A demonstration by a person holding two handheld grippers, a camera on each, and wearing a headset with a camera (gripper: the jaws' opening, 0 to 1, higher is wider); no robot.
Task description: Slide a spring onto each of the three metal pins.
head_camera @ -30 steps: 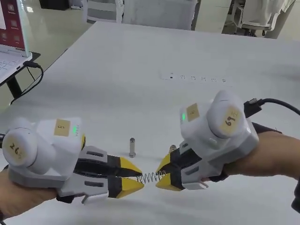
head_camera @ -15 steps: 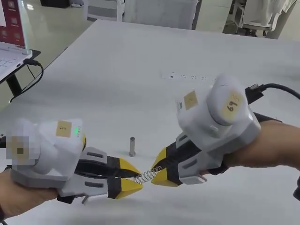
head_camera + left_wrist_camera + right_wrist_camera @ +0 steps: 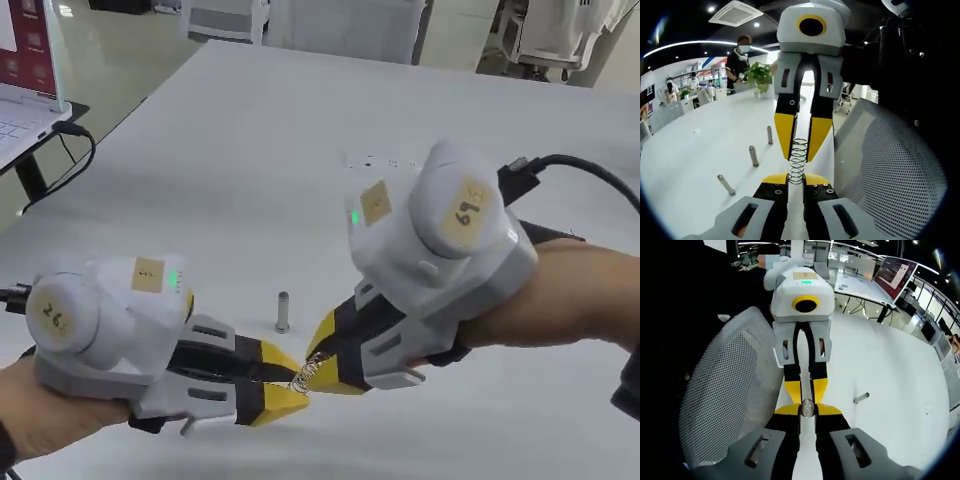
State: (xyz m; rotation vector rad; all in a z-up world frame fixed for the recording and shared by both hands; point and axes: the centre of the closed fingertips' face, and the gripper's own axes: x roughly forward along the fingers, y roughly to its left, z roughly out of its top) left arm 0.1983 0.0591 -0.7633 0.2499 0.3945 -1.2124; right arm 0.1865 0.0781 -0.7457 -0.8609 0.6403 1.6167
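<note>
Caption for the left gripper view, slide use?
Left tongs and right tongs hold one spring between them, three metal pins beside on the white table.

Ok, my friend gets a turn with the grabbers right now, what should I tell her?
Left gripper: tongs shut on one end of the small silver coil spring.
Right gripper: tongs shut on its other end.
Pins: a smooth grey metal pin and two other pins stand on the white table.
Done: the two other pins look ribbed, perhaps springs already on; too small to be sure.
Left: get this spring onto the smooth pin.
</note>
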